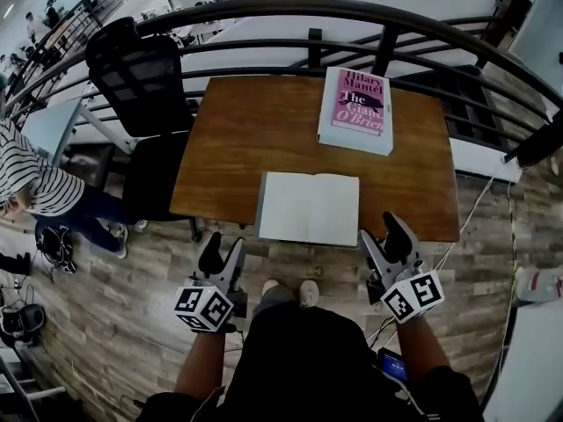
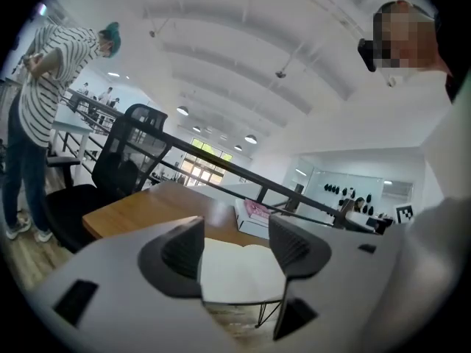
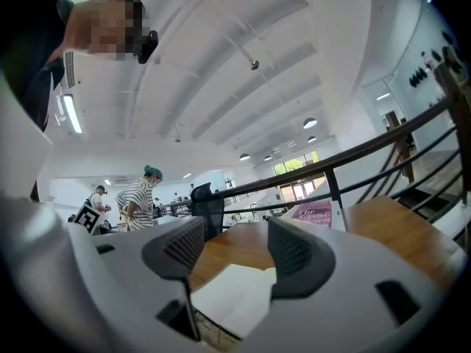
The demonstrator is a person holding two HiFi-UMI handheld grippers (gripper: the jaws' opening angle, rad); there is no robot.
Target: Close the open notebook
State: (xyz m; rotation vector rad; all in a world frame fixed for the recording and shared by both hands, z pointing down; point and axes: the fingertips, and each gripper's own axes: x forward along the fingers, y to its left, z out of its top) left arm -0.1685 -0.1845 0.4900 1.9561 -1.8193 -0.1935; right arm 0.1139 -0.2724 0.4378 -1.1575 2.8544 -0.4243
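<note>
Notebook [image 1: 308, 207] lay open and flat at the near edge of the tabletop [image 1: 229, 139], with both blank pages facing up and the spine running away from the person. A pink book [image 1: 355, 108] lay closed toward the far edge, well apart from it. The left claw [image 1: 225, 246] hovered off the near edge, near the notebook's near left corner. Its jaws were spread with nothing between them, and its own view showed only the white pages beyond the gap. The right claw [image 1: 380, 231] hovered just beside the near right corner, jaws likewise wide and empty. Neither claw touched the notebook.

The step in hand appeared to be the approach, and closing had not begun. Recommended procedure:

1. Bring one claw level to the outer edge of one half.
2. Slip the lower jaw under that cover at the corner and take hold of the whole half, not loose leaves.
3. Swing that half over the spine in an arc and lower it onto the other half.

The other claw should press the opposite page down, since the notebook would probably slide on the smooth wood. Sheets pinched singly might fan or crease.
</note>
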